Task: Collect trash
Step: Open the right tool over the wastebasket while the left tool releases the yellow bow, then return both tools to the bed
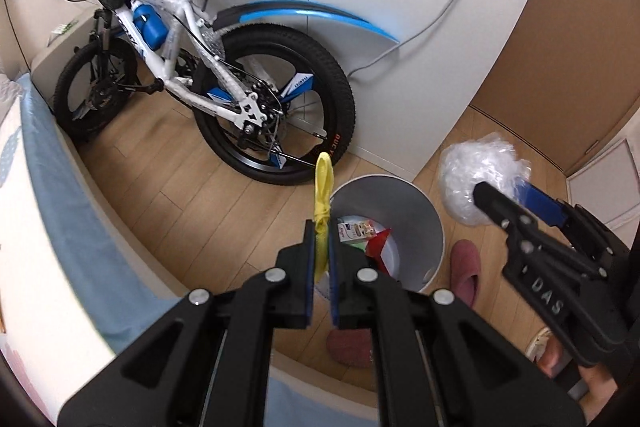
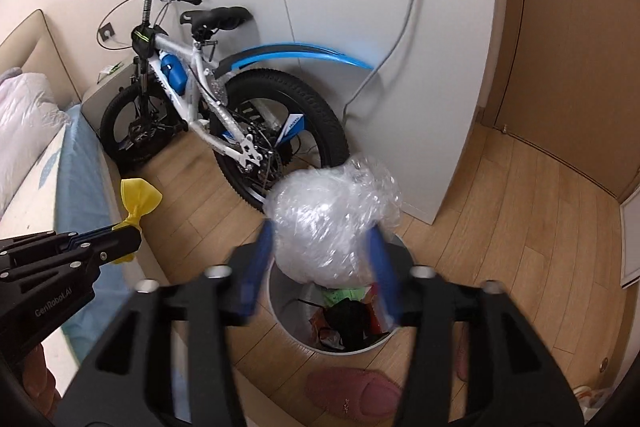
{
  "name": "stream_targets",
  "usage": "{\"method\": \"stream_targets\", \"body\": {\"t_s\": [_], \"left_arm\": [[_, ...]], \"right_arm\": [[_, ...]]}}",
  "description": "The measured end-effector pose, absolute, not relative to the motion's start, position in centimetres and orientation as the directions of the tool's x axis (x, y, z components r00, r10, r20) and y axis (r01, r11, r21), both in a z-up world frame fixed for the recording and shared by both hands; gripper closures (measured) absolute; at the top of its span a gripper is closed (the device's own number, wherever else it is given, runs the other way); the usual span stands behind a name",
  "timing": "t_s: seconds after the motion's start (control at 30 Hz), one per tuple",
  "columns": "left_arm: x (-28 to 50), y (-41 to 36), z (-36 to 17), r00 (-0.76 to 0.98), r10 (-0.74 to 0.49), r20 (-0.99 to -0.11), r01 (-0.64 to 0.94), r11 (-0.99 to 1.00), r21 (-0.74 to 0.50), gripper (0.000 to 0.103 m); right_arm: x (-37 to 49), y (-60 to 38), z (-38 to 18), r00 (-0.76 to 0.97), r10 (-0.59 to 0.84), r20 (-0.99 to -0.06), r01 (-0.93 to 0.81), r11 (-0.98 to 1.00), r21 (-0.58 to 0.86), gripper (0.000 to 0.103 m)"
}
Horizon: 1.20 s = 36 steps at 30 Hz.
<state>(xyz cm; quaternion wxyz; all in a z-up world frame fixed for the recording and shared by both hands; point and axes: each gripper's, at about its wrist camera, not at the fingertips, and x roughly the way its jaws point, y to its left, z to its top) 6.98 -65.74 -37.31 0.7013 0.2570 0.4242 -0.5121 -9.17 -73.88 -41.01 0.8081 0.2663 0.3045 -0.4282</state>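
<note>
A round white bin (image 1: 416, 211) (image 2: 292, 323) stands on the wooden floor with several wrappers inside. My left gripper (image 1: 322, 247) (image 2: 120, 233) is shut on a knotted yellow scrap (image 1: 323, 203) (image 2: 138, 199). It holds the scrap just left of the bin's rim. My right gripper (image 2: 320, 251) (image 1: 516, 205) points down over the bin. Its blue pads (image 2: 256, 267) are blurred and spread wide. A ball of clear bubble wrap (image 2: 332, 223) (image 1: 476, 179) sits loosely between the fingertips, above the bin's mouth.
A white and blue bicycle (image 1: 276, 107) (image 2: 248, 131) leans against the white wardrobe behind the bin. A bed with a blue sheet (image 1: 48, 187) (image 2: 76, 163) runs along the left. Pink slippers (image 1: 464, 271) (image 2: 352, 391) lie beside the bin. A brown door (image 2: 560, 67) is at the right.
</note>
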Motion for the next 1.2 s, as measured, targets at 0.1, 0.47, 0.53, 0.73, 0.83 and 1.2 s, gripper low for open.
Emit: {"method": "stream_targets", "body": {"t_s": [0.1,0.47,0.53,0.73,0.83,1.2], "left_arm": [[6.8,-66.8,-38.9,0.091,-0.489,-0.868,0.939,0.333,-0.089,0.096],[2.4,-70.4,-41.6,0.015,-0.455,-0.891,0.981,0.177,-0.074,0.094],[1.9,-71.1,-42.0,0.006,-0.453,-0.892,0.985,0.158,-0.074,0.094],[0.9,-73.0,-43.3,-0.036,-0.432,-0.901,0.989,0.113,-0.094,0.092],[0.7,-73.3,-43.5,-0.031,-0.433,-0.901,0.989,0.116,-0.090,0.053],[1.9,-71.6,-42.2,0.029,-0.452,-0.892,0.981,0.184,-0.062,0.035]], "right_arm": [[-9.4,-73.9,-41.7,0.437,-0.541,-0.719,0.865,0.473,0.170,0.040],[-14.3,-74.2,-40.9,0.399,-0.650,-0.646,0.915,0.332,0.231,0.040],[-14.9,-74.5,-41.1,0.393,-0.652,-0.648,0.918,0.314,0.241,0.040],[-16.5,-75.0,-40.8,0.390,-0.666,-0.636,0.921,0.271,0.280,0.040],[-17.0,-75.0,-41.0,0.394,-0.665,-0.634,0.919,0.262,0.296,0.040],[-16.4,-74.6,-40.8,0.412,-0.657,-0.632,0.911,0.286,0.297,0.040]]}}
